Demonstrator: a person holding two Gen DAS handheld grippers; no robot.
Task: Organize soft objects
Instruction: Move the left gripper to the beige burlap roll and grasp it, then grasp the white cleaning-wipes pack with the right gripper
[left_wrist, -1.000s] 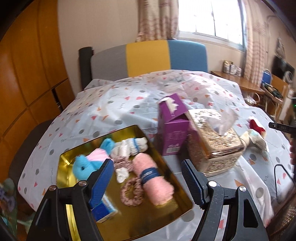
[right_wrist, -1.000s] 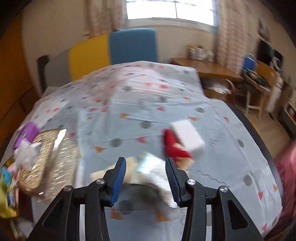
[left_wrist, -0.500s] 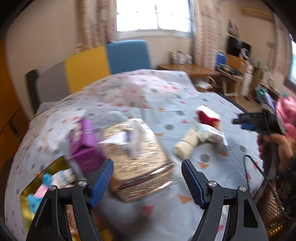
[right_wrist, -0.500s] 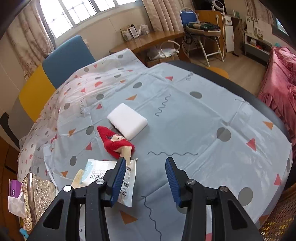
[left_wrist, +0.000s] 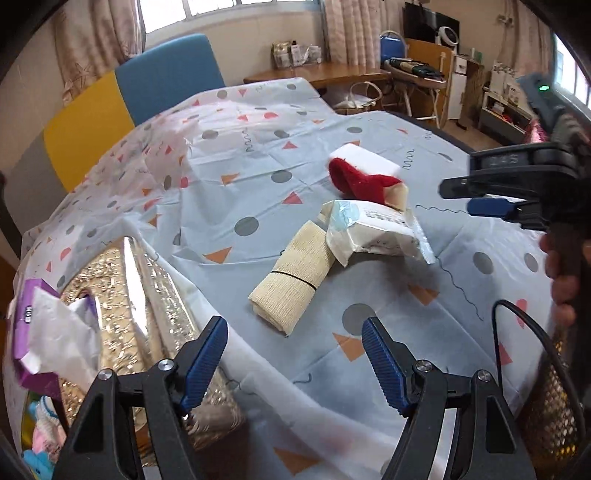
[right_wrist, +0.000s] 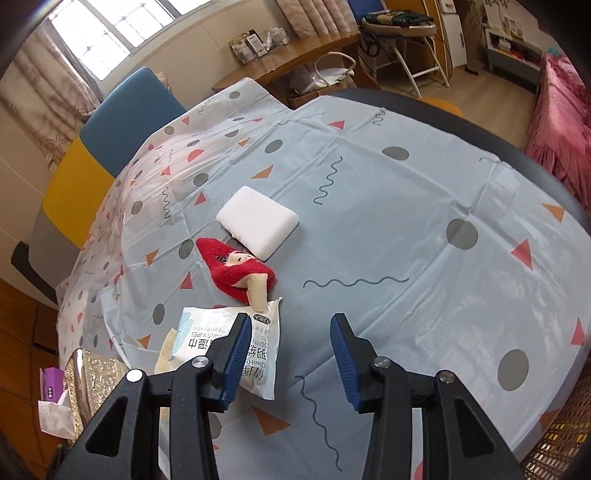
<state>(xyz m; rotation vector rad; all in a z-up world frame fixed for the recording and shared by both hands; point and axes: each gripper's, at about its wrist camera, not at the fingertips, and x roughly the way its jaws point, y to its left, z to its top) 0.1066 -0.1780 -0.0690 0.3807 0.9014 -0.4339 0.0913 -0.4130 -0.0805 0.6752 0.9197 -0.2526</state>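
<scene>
Left hand-held gripper (left_wrist: 294, 355): black angular arms tipped with ribbed blue pads, a silver screw at each joint. Right hand-held gripper (right_wrist: 290, 357) shares the build; at three o'clock in the left view it carries a green light, with a black cable looping below.

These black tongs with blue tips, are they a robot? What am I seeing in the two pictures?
No robot: a person holds a pair of tongs in each hand, each with a camera looking along its tips. One picture comes from the left tongs, the other from the right tongs. Both are open and hold nothing. On the patterned tablecloth lie a white sponge, a red sock, a wipes packet and a rolled beige cloth. At the left stands a gold tissue box.
</scene>
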